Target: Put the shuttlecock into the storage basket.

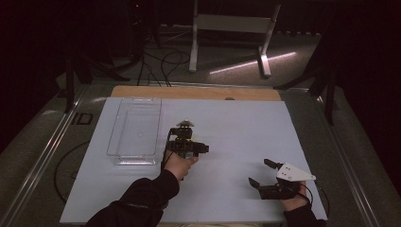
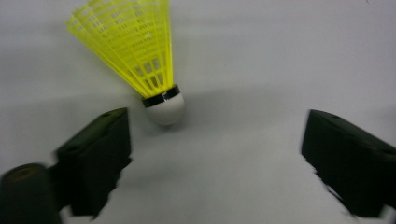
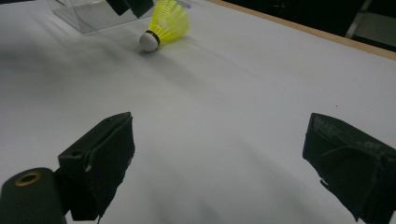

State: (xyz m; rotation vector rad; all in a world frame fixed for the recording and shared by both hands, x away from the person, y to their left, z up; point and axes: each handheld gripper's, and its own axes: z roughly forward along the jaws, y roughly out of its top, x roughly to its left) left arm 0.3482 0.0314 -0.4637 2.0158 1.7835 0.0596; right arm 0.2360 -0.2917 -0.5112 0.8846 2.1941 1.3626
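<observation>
While my left gripper [image 2: 217, 154] hangs over the white mat [image 1: 236, 127], its two black jaws stand wide apart with nothing between them. Just beyond them, toward 11 o'clock in the left gripper view, a yellow shuttlecock [image 2: 140, 56] lies on its side, its white cork tip [image 2: 166, 108] pointing back at me and close to my left-hand jaw without touching it. From above, a clear plastic tray [image 1: 135, 130] sits at 9 o'clock of that gripper, near it. My right gripper [image 1: 265, 172] rests low at 4 o'clock on the mat, well apart from the shuttlecock, jaws also spread wide and empty. In the right gripper view the shuttlecock lies far off at 11 o'clock.
</observation>
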